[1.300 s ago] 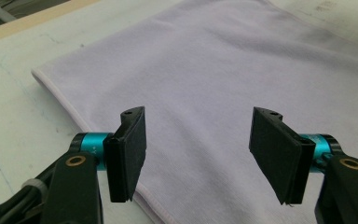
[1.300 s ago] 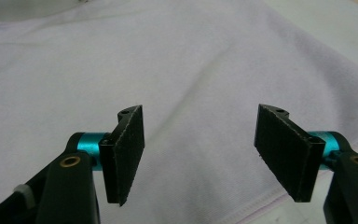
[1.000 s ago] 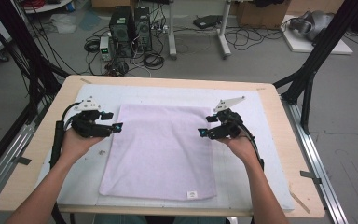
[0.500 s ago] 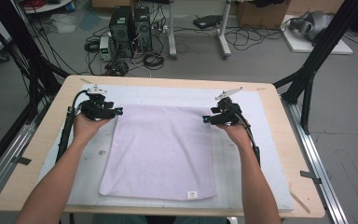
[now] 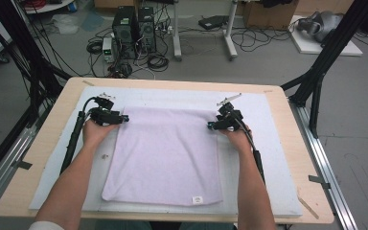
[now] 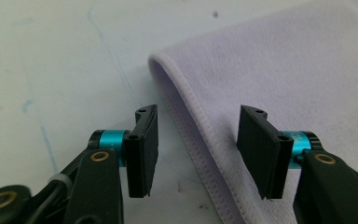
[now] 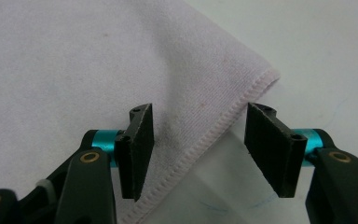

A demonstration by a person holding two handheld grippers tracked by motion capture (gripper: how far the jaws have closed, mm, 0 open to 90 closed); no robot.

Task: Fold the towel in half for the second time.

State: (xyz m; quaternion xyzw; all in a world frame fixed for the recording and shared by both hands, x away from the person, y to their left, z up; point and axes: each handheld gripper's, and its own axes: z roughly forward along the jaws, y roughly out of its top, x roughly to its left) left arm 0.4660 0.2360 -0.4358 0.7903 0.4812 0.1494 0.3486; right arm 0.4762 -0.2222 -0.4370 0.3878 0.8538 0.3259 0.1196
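towel hem | I had each far corner of the pale lilac terry towel lying between half-closed, just-narrowing fingers, left gripper and right gripper | neither gripping

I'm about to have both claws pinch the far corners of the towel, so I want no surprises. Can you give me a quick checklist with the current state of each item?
1. Left claw straddles the towel edge near its far left corner: ok.
2. Right claw straddles the hemmed edge near the far right corner: ok.
3. Jaws of both have just been closing but do not yet press the cloth: ok, still open.
4. Towel lies flat, no folds: ok.
5. White mat around the towel free of clutter: ok.
6. Lower jaw slipped under the hem: cannot tell.
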